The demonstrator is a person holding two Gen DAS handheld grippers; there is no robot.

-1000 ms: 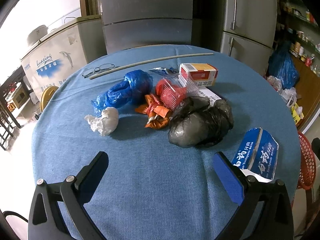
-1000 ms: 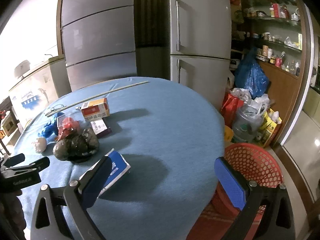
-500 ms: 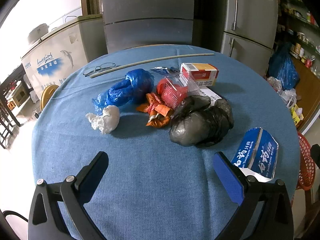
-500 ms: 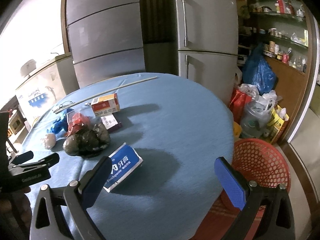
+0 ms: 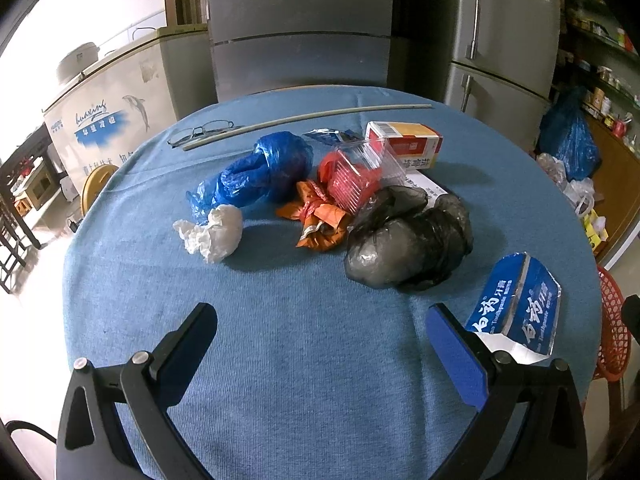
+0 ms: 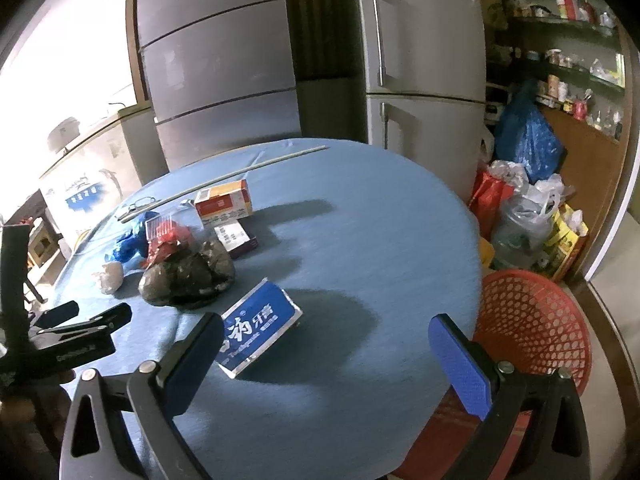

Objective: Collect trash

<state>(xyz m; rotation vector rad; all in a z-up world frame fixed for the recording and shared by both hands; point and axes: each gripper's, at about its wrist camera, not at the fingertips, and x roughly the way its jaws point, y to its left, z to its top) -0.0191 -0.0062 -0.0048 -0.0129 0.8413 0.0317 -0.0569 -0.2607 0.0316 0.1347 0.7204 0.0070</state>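
Observation:
Trash lies in a heap on the round blue table (image 5: 312,360): a crumpled white paper wad (image 5: 214,233), a blue plastic bag (image 5: 260,172), an orange wrapper (image 5: 320,220), a clear and red plastic tray (image 5: 356,176), a dark bag bundle (image 5: 404,240), a red-and-yellow box (image 5: 404,144) and a flattened blue toothpaste box (image 5: 516,308). My left gripper (image 5: 320,328) hangs open over the table's near edge, short of the heap. My right gripper (image 6: 326,340) is open above the table's right side, with the toothpaste box (image 6: 260,324) by its left finger. A red mesh basket (image 6: 532,320) stands on the floor to the right.
Glasses (image 5: 200,136) and a long pale rod (image 5: 308,120) lie at the table's far side. Grey fridges (image 6: 416,60) stand behind. Bags and bottles (image 6: 524,208) crowd the floor by wooden shelves on the right. A chest freezer (image 5: 108,104) is at the left.
The right gripper's view has swung left and closer to the table, so the toothpaste box now sits nearer its left finger. The left gripper has barely moved.

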